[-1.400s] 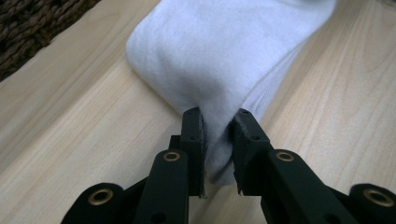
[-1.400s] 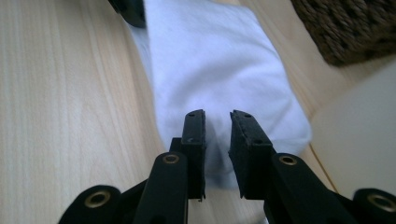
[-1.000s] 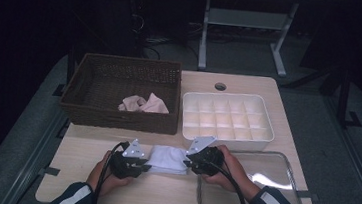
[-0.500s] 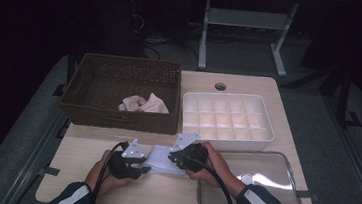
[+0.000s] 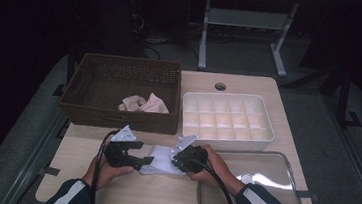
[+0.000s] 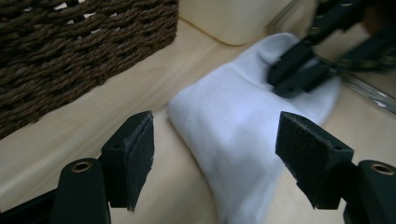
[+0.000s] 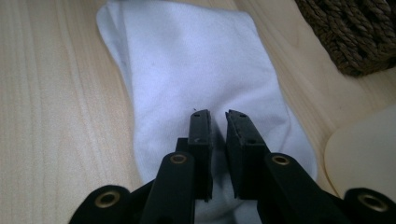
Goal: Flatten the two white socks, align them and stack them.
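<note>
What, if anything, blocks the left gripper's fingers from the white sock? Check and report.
Nothing visible does. The left gripper stands open with the white sock lying flat on the table between its fingers, no object ahead. The right gripper rests on the sock's far end.

No lettering, label, brand mark or number can be read anywhere here: the white sock (image 7: 196,79), the woven basket (image 5: 120,83), the white divided box (image 5: 227,117), the metal tray (image 5: 266,183) and the worktop (image 5: 251,83) all show plain, unmarked surfaces.
</note>
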`<state>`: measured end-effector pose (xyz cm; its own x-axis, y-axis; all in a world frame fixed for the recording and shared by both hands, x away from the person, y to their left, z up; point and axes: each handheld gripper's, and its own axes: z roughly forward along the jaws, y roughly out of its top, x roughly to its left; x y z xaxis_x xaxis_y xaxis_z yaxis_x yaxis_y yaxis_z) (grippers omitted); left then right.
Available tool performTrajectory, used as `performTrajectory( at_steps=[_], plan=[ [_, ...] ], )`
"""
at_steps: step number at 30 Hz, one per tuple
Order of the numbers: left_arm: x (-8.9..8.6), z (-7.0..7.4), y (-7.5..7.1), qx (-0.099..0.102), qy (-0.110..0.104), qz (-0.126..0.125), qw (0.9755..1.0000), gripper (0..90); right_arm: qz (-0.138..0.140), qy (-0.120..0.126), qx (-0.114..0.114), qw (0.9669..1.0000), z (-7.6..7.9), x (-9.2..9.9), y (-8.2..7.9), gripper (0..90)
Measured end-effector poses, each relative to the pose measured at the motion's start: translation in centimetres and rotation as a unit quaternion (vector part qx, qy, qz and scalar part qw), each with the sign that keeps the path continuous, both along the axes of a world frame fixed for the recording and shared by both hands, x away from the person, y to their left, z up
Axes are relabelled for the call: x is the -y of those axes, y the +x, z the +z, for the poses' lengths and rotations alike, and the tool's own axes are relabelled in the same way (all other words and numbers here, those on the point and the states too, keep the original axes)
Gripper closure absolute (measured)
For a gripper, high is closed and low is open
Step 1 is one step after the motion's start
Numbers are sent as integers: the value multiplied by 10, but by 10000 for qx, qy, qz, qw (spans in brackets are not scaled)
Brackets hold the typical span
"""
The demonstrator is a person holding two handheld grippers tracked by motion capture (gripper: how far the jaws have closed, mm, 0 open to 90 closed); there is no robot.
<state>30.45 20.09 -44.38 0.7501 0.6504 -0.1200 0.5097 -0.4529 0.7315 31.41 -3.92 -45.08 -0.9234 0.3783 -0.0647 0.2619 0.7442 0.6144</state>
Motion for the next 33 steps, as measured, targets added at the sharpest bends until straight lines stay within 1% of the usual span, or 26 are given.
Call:
performTrajectory(
  at_steps=[1,4,6,7,8,9,10,11,13,14,15,16,19,20,21,22,23,24,25,26,28,29,30,31,32,33],
  plan=[
    [4,-4,1,-33,81,14,10000,271,11,9,11,10000,0,0,0,794],
    [12,-14,0,-109,483,-100,9987,275,54,-31,57,10000,0,1,0,790],
    [14,-16,-1,-103,562,-212,9981,319,64,3,5,10000,-1,2,1,789],
    [15,-16,-2,-57,623,-215,9978,328,64,14,2,10000,-1,2,1,788],
    [15,-15,-3,-70,667,-215,9975,328,88,13,-11,10000,-1,3,2,787],
    [15,-16,-3,-104,666,-234,9975,330,94,32,-15,9999,-1,3,2,786],
    [14,-17,-3,-191,616,-262,9976,329,88,29,-18,10000,-1,3,1,785],
    [13,-18,-3,-223,577,-297,9976,329,80,3,13,10000,-1,3,0,785],
    [12,-17,-4,-251,625,-399,9969,329,129,-66,93,9999,-1,2,-1,785],
    [12,-17,-5,-266,627,-411,9968,331,211,-131,168,9996,-1,2,-1,786],
    [12,-16,-5,-271,657,-462,9964,335,170,-117,130,9997,0,2,-2,789],
    [13,-16,-5,-274,643,-510,9962,348,224,-183,162,9995,0,2,-1,790],
    [14,-15,-5,-292,620,-603,9958,398,220,-200,95,9995,2,2,0,794],
    [14,-15,-6,-334,572,-622,9959,436,193,-196,114,9996,3,2,0,795],
    [14,-15,-6,-353,524,-600,9962,469,165,-130,115,9997,4,1,-1,794],
    [14,-16,-6,-377,448,-570,9967,478,137,2,53,9999,6,1,-1,791],
    [13,-16,-5,-446,409,-629,9962,515,123,117,33,9998,7,0,0,789],
    [13,-16,-5,-491,307,-617,9964,566,73,177,31,9998,7,-2,-1,786],
    [12,-17,-5,-504,265,-617,9965,586,89,144,91,9998,6,-6,-1,782],
    [11,-17,-5,-583,175,-593,9964,629,100,105,110,9998,5,-9,-2,782],
    [10,-17,-5,-603,96,-645,9960,694,173,7,106,9998,2,-12,-3,797],
    [9,-16,-5,-581,39,-638,9963,722,178,-28,152,9997,0,-13,-2,803],
    [7,-15,-5,-626,-112,-618,9961,747,128,-12,88,9999,0,-13,-2,810],
    [6,-13,-5,-641,-233,-649,9956,773,137,-37,92,9999,-1,-13,-1,813],
    [5,-12,-5,-605,-281,-682,9954,786,131,-45,82,9999,-1,-13,-1,814],
    [4,-9,-6,-560,-461,-713,9948,791,128,-55,78,9999,-1,-13,-1,814]
  ],
)
